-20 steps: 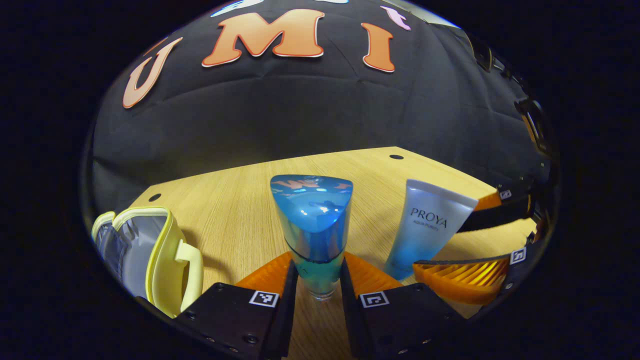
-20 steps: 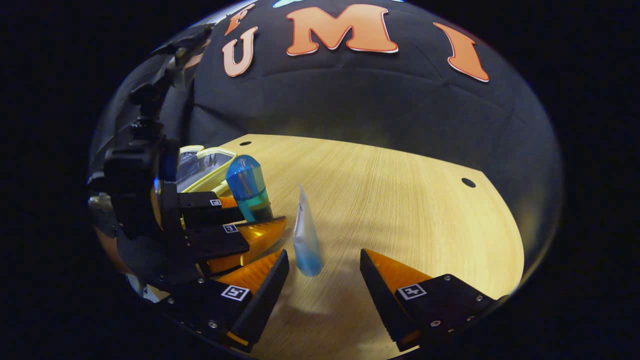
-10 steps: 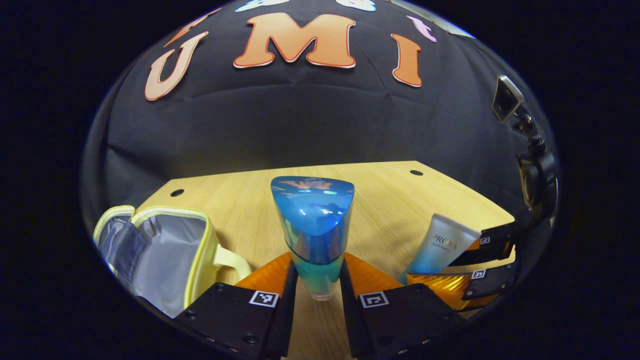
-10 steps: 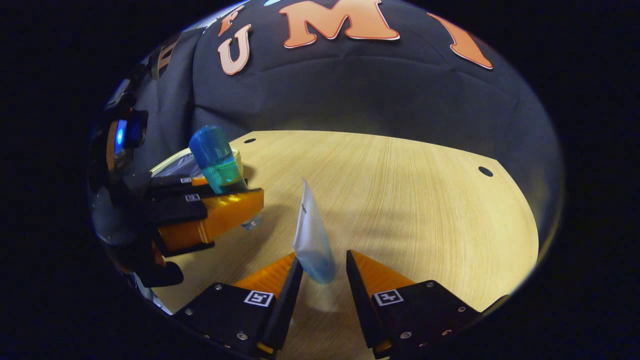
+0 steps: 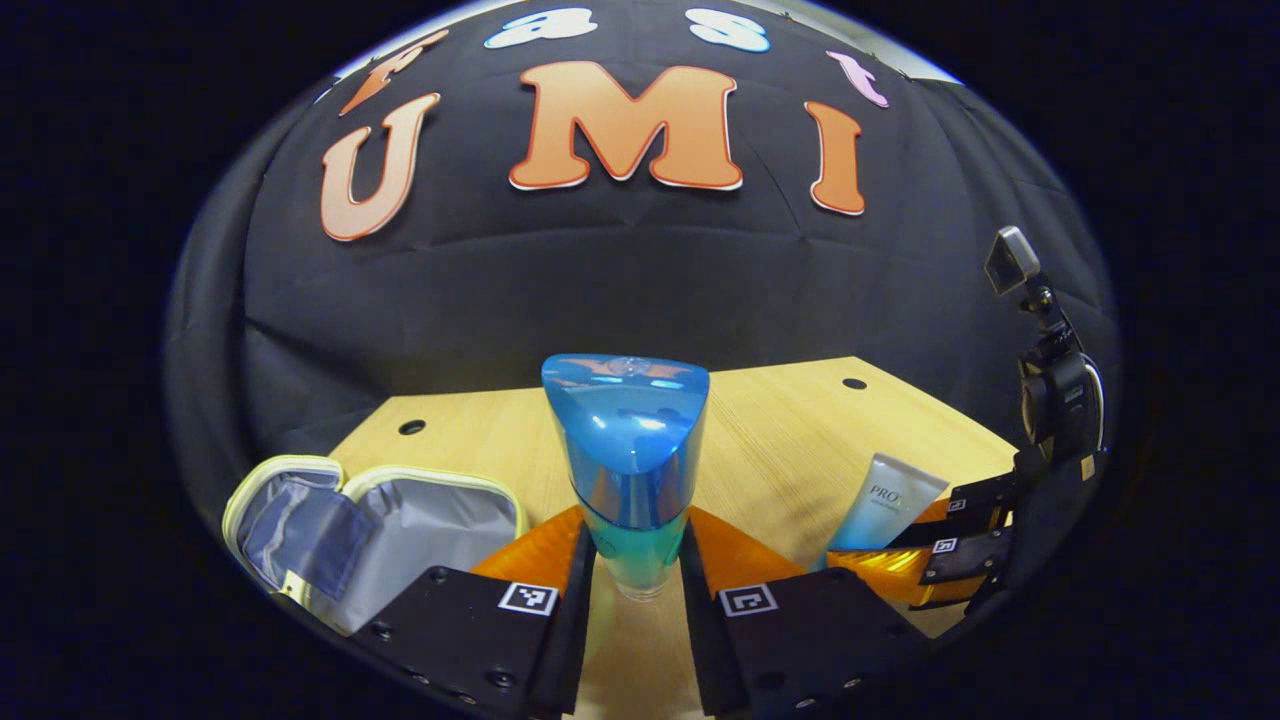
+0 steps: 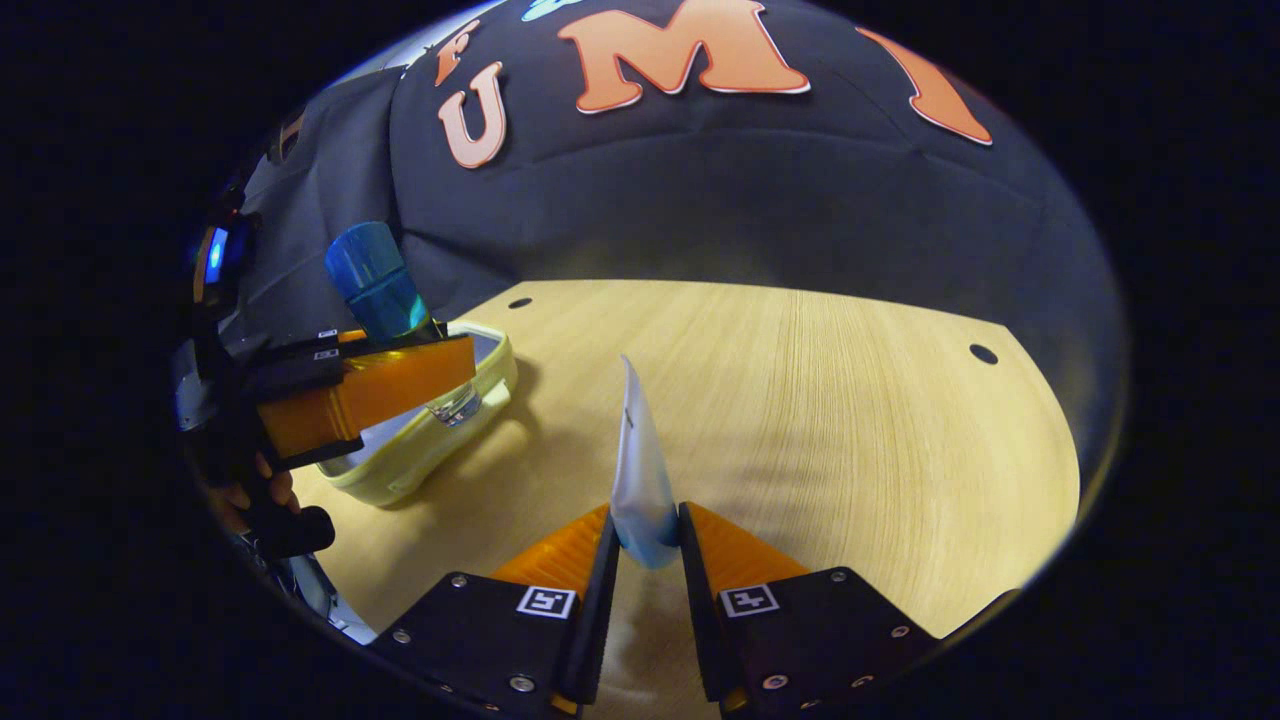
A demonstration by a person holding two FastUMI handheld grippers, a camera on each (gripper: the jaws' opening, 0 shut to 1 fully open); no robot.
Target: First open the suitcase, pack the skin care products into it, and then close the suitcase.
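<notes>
left gripper (image 5: 635, 560) fingers clenched on blue bottle (image 5: 627, 450); right gripper (image 6: 645, 545) fingers clenched on tube (image 6: 640, 470); suitcase (image 5: 400, 520) open.

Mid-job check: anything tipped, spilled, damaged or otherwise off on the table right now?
Nothing stands out. The left tool grips the blue bottle upright, the right tool grips the tube, and the case lies open on the wooden table. No spill or damage is visible.

On the table (image 5: 790, 430), the open suitcase (image 5: 400, 530) lies left of the bottle (image 5: 628, 470), the tube (image 5: 885, 500) apparently right.
</notes>
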